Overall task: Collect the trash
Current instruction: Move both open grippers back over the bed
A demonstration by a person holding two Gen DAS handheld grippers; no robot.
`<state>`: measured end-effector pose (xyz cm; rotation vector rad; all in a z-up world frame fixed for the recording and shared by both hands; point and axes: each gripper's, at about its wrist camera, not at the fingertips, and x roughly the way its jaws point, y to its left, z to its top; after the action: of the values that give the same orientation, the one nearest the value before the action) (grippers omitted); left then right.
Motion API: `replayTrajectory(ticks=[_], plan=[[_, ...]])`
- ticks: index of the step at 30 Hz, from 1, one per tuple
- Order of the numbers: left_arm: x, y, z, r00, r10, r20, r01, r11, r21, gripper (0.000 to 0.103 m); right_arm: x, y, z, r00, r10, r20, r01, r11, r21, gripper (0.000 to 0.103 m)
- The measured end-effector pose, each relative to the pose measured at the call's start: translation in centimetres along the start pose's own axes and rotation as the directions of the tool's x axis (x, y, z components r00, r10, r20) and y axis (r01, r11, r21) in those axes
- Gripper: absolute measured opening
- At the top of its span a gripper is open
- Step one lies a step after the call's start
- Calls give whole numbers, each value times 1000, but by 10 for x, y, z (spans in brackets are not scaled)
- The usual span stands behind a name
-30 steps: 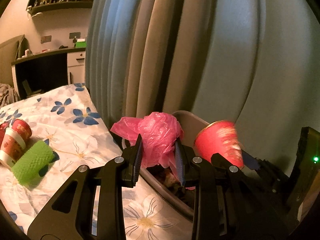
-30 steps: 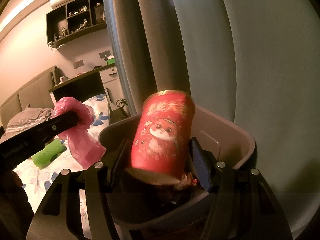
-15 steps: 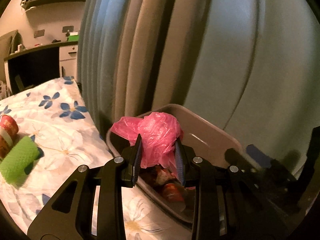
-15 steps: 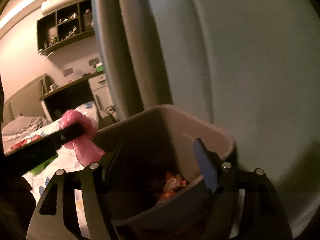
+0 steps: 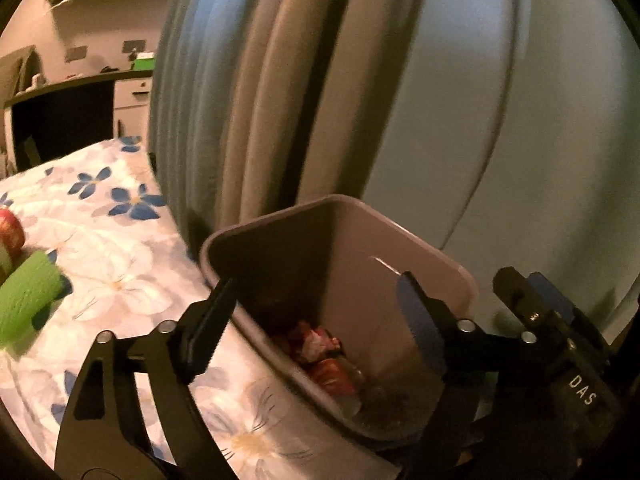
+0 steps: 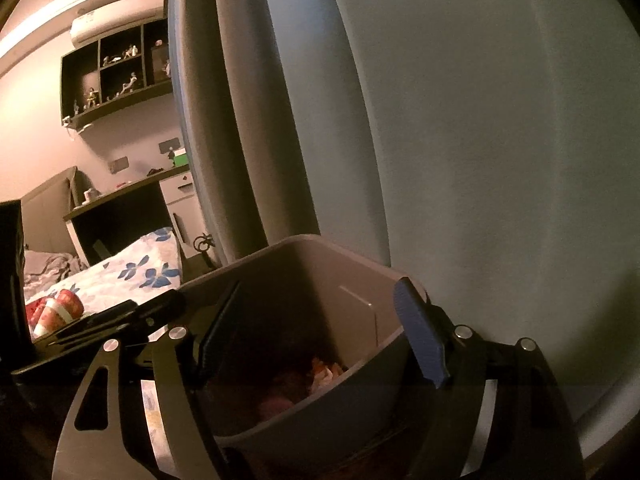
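A grey trash bin (image 5: 432, 256) stands beside the bed, against the curtain. Crumpled red and white trash (image 5: 320, 344) lies at its bottom and shows in the right wrist view (image 6: 324, 372) too. My left gripper (image 5: 316, 320) is open and empty above the bin's mouth. My right gripper (image 6: 316, 328) is open and empty over the same bin (image 6: 320, 256). A green roll (image 5: 28, 300) and red paper cups (image 5: 10, 232) lie on the floral bedspread at the left. The cups (image 6: 60, 308) also show in the right wrist view.
Grey-blue curtains (image 5: 360, 100) hang close behind the bin. The floral bedspread (image 5: 112, 272) runs along the bin's left side. A dark desk (image 6: 120, 224) and wall shelves (image 6: 116, 72) stand at the far side of the room.
My right gripper opened and dropped the red cup into the bin. My left gripper then opened and the pink plastic bag left its jaws. Both stay over the bin.
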<state>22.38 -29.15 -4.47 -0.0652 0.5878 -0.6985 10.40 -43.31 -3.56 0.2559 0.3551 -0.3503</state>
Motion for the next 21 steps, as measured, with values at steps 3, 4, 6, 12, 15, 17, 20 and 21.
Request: replayTrajectory(ticks=[3, 4, 6, 12, 15, 17, 20, 21], plan=[[-14, 13, -2, 998, 62, 12, -62, 998, -26, 87, -4, 4, -1, 1000, 14, 6, -14, 1000, -10, 75], [-18, 18, -3, 997, 81, 14, -81, 996, -34, 88, -5, 5, -1, 1000, 19, 6, -19, 1000, -11, 75], [-31, 31, -5, 991, 130, 20, -128, 990, -55, 88, -8, 8, 0, 999, 35, 6, -35, 999, -12, 75], [-69, 77, -8, 953, 301, 25, -296, 948, -115, 88, -19, 32, -1, 994, 108, 2, -107, 993, -43, 75], [-97, 107, -12, 924, 382, 32, -374, 916, -146, 88, -21, 50, -4, 986, 166, -22, -167, 984, -57, 75], [-111, 123, -14, 903, 428, 36, -418, 895, -156, 88, -24, 63, -5, 981, 194, -30, -196, 978, -68, 75], [-138, 151, -18, 866, 498, 42, -483, 856, -182, 88, -27, 87, -9, 968, 247, -50, -251, 964, -91, 75], [-145, 156, -18, 858, 512, 46, -495, 847, -194, 88, -28, 93, -9, 964, 261, -55, -266, 959, -97, 75]])
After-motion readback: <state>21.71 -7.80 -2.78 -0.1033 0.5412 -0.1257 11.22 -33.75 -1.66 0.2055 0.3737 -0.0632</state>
